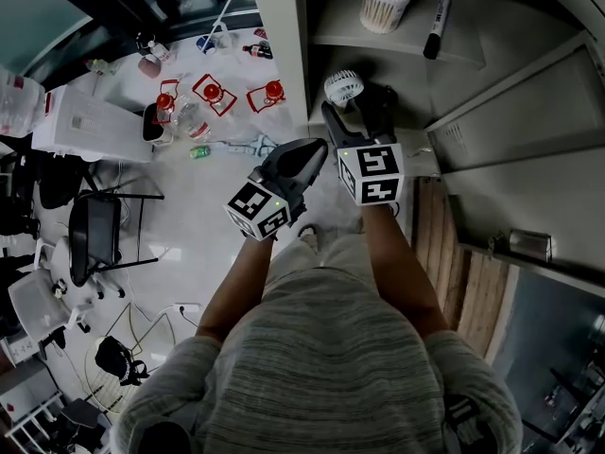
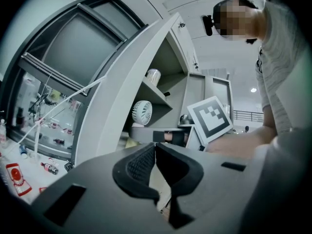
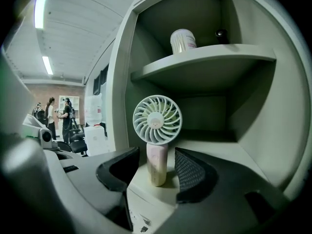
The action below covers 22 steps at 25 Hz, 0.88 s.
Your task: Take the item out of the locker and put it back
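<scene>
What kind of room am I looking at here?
Probably a lab or workshop: an open metal locker holding a small fan, an office chair, and red objects scattered on the floor.

A grey, finely striped sweater point(image 1: 326, 348) is worn (sleeves pushed up).
</scene>
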Tool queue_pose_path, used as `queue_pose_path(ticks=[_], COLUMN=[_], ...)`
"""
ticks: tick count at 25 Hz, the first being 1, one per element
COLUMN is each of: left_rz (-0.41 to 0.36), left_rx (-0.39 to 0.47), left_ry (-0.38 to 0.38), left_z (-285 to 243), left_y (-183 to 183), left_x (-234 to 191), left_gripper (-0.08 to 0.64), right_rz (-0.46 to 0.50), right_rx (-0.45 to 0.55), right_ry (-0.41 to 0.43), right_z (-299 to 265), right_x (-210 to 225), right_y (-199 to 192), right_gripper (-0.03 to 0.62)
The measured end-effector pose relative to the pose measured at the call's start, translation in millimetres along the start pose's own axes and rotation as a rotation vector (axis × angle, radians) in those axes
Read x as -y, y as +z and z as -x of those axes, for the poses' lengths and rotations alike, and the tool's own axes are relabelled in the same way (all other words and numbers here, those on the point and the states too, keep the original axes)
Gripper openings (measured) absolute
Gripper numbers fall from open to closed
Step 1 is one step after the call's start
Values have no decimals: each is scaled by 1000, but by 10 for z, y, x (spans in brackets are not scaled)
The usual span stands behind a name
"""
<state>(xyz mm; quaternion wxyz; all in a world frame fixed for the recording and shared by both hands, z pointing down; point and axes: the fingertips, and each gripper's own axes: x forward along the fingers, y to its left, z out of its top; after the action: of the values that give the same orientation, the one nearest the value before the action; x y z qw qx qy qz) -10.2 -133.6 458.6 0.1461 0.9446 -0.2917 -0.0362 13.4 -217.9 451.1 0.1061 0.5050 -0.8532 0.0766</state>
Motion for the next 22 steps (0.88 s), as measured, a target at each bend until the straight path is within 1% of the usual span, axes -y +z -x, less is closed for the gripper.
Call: queue_pose_path(ticks=[7,13,18,22], left_rz=[-3,-7,-14,-22], left_rx=[1,3,3,3], left_ry=[-16,-40,-61,-74], left_z=[-39,-85,-124,-154], left_y=[22,41,60,81], left_x=[31,107,174,220], left_gripper=[9,9,9,9], right_rz=[-7,-22,-29,4], right_rx=[5,33,86,144], right_ry=[-3,-27,-66,-133], right_z=[191,398,604,788], right_x=[28,96,202,344], right_y=[26,128,373,650], right_gripper=[222,222,222,222])
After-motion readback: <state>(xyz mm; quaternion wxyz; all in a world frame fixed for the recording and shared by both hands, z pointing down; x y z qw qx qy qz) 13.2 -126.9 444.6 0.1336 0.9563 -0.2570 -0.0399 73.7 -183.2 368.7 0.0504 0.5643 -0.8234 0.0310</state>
